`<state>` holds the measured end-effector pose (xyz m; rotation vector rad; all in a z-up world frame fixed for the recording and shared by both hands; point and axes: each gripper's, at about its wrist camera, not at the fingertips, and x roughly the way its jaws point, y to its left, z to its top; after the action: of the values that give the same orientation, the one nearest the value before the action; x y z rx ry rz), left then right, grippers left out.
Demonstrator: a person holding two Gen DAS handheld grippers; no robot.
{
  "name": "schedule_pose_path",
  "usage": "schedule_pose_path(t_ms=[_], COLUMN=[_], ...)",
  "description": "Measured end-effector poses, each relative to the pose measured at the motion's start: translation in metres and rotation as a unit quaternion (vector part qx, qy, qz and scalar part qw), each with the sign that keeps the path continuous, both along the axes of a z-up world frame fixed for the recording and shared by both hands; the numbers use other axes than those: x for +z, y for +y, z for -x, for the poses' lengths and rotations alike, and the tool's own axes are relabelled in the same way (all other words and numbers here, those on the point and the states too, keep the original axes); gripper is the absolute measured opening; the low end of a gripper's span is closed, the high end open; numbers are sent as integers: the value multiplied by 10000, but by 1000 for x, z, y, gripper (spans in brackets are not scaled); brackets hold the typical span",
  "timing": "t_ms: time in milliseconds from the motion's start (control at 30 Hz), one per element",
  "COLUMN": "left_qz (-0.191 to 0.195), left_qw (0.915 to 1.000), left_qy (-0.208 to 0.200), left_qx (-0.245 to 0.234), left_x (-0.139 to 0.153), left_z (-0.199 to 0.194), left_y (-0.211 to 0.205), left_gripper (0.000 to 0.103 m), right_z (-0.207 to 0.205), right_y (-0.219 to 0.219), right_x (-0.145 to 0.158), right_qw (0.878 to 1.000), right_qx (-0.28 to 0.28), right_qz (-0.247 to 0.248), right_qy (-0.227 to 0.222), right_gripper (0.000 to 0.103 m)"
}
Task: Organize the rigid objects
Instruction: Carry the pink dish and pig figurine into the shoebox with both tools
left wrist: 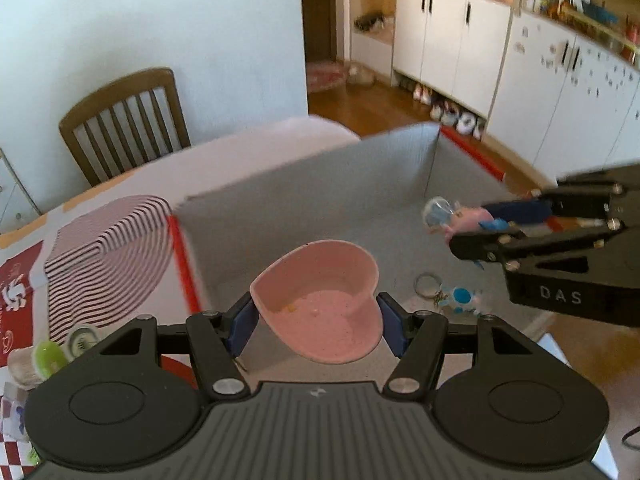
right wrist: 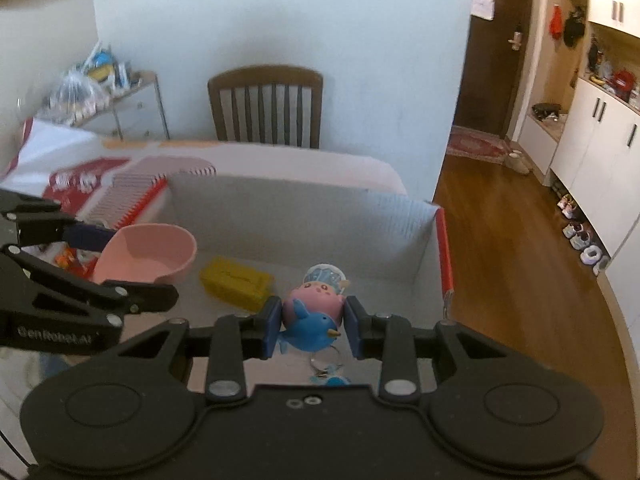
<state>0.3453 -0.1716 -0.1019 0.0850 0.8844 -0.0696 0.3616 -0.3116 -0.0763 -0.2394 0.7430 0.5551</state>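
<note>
Left wrist: left claw (left wrist: 316, 322) clamps pink heart-shaped bowl (left wrist: 320, 300) over grey box (left wrist: 312, 204); keyring charm (left wrist: 460, 296) lies right of it | Right wrist: right claw (right wrist: 312, 328) grips pink-and-blue toy (right wrist: 314, 316); yellow block (right wrist: 236, 282) ahead-left on box floor.

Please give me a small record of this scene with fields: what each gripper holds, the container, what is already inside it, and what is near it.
left gripper: jaws closed on pink heart-shaped bowl, above the box
right gripper: jaws closed on pink and blue toy figure
container: open cardboard box, grey inside, red edges
inside box: yellow block; blue keychain toy
behind table: wooden chair
</note>
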Motion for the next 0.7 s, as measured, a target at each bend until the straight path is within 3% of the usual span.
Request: schedule_pose_path(t_ms=[367, 700], left_qz=[137, 144], left_qw=[9962, 9881], left_qy=[857, 1528], left_qx=[-14, 18], left_x=[-40, -57], left_z=[-42, -53], left_y=[-15, -8], left_gripper=[64, 64], right_z=[-49, -59], right_y=[15, 24], right_x=[-28, -39], right_qw=[9961, 9914], right_qx=[378, 441], right_qz=[606, 884], right_qy=[527, 858], right_gripper=[32, 32])
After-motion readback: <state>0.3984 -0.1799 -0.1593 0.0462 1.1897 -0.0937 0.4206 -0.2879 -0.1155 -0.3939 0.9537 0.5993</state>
